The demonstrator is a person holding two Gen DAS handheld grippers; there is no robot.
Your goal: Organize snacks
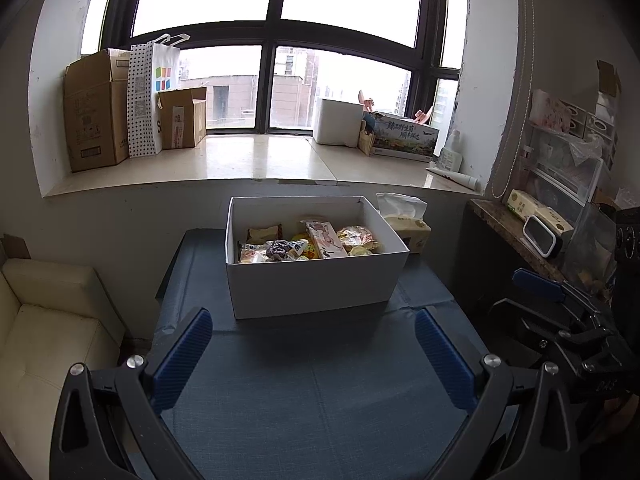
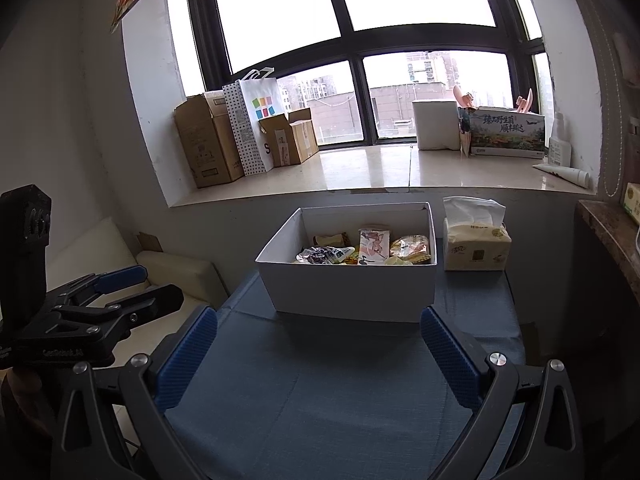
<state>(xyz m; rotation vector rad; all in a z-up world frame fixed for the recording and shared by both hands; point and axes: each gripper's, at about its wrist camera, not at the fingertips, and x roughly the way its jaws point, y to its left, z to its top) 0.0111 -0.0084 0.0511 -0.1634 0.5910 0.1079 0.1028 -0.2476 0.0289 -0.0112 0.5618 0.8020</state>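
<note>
Before snack box (image 1: 316, 280): L gripper (image 1: 314, 354), R gripper (image 2: 318, 354) wide open, empty.

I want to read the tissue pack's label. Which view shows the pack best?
The right wrist view: the tissue pack stands fully visible beside the box. In the left wrist view the box hides part of the pack.

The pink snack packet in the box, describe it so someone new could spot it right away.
On the blue table below the window stands an open white box full of snacks. The pink snack packet lies near the middle, long and pale pink with printed figures, unlike the yellow and dark wrappers beside it.
</note>
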